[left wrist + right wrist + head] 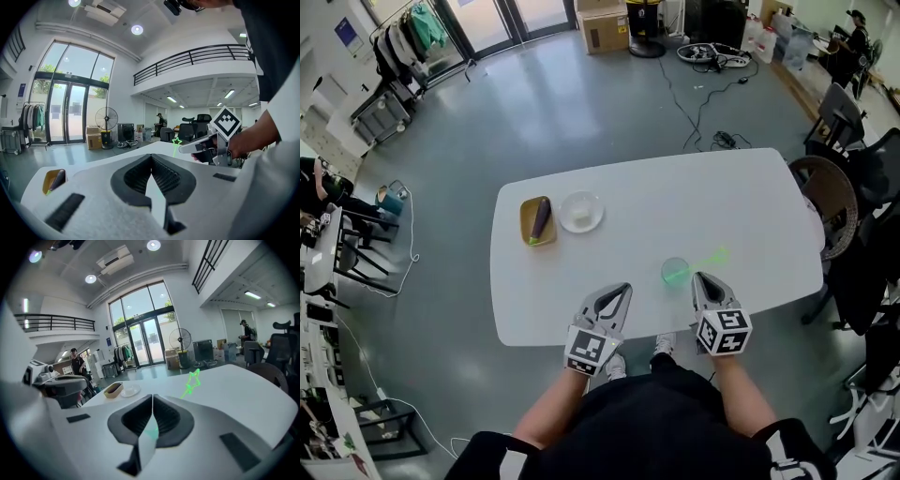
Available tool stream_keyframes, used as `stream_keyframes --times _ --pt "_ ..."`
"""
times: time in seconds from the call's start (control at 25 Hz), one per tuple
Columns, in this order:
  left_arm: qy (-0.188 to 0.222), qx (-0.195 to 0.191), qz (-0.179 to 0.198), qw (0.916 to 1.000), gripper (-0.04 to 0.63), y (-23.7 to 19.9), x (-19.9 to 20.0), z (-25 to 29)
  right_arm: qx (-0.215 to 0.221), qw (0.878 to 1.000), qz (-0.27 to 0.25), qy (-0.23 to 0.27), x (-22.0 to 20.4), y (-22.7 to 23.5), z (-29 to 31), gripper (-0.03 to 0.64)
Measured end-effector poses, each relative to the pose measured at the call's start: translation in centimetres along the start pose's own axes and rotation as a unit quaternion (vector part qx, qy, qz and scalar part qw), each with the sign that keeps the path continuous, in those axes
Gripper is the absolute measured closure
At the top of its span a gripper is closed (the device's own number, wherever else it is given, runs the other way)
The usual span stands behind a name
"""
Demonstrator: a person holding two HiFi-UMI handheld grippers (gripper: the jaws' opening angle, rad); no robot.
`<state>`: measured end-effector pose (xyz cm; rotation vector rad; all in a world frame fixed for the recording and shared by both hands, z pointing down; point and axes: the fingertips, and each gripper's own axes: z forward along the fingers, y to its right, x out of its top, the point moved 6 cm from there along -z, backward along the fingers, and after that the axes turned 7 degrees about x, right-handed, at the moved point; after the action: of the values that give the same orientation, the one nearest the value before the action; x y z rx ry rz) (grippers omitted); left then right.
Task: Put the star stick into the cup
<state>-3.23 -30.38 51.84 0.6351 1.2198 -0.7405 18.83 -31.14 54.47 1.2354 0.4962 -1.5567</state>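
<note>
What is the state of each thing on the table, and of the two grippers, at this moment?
Star stick: leaning in the cup, star end up.
Cup: upright, holding the stick.
Left gripper: shut, empty.
Right gripper: shut, empty, beside the cup.
Eggplant: lying in the tray.
Plate: flat on the table.
</note>
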Motion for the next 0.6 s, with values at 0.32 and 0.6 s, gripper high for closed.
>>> stream_keyframes --times 0.32,0.6 --pt "0.031 -0.007 -0.003 0.9995 0.584 0.3 1.7 0.0 0.016 0.994 -0.080 0.071 5.2 -3.4 -2.0 0.614" --pt "0.046 -0.015 0.003 0.9988 0.584 0.4 3.0 -0.7 0.010 0.977 -0.176 0.122 9.3 -6.2 -4.2 0.614"
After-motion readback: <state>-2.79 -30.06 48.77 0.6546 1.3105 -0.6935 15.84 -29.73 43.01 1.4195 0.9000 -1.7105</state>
